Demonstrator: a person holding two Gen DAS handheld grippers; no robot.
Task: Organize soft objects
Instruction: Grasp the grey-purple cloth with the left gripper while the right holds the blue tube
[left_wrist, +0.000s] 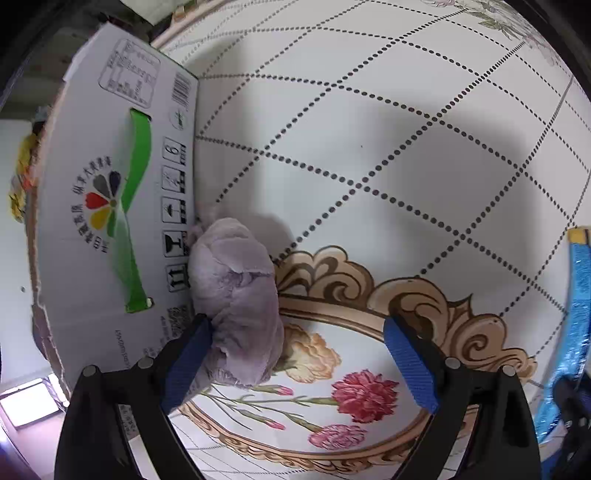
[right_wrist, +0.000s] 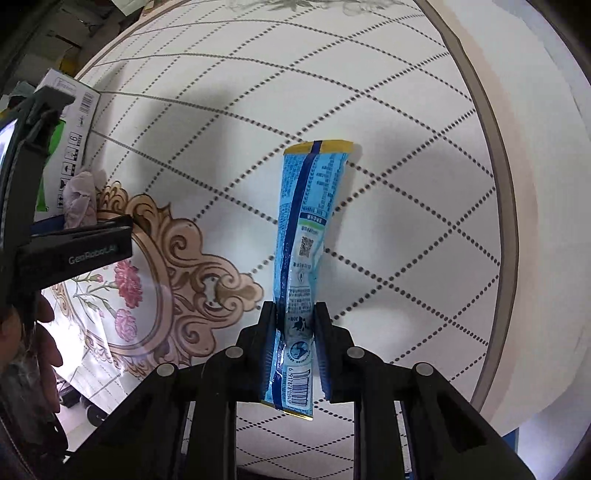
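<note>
The left gripper (left_wrist: 297, 354) is hanging over the tabletop (left_wrist: 369, 147) with its blue-padded fingers (left_wrist: 410, 363) spread wide and released, pointing steeply down. A crumpled lilac soft cloth (left_wrist: 236, 299) is lying on the tabletop, pressed up against the side of a white cardboard box (left_wrist: 110, 206) with a green handle strap (left_wrist: 136, 206), which is standing near the tabletop's left edge. The left finger is sitting right against the cloth's near end while the other finger is standing well apart from it, above the painted flower medallion (left_wrist: 354, 395); the pads are not pressing on the cloth.

Over on the other side, the right gripper (right_wrist: 295, 347) is clenching its fingers (right_wrist: 323, 350) on a long blue snack packet (right_wrist: 308, 236), grasping it near its barcode end. The packet is reaching away from the fingers over the dotted diamond pattern of the tabletop (right_wrist: 406, 147), its yellow-trimmed far end pointing toward the far edge, its shadow falling on the surface just beside it. From this view the left gripper (right_wrist: 79, 236) is showing at the left, beside the lilac cloth (right_wrist: 79, 203) and the box (right_wrist: 74, 110), with a person's hand (right_wrist: 40, 332) below it.
</note>
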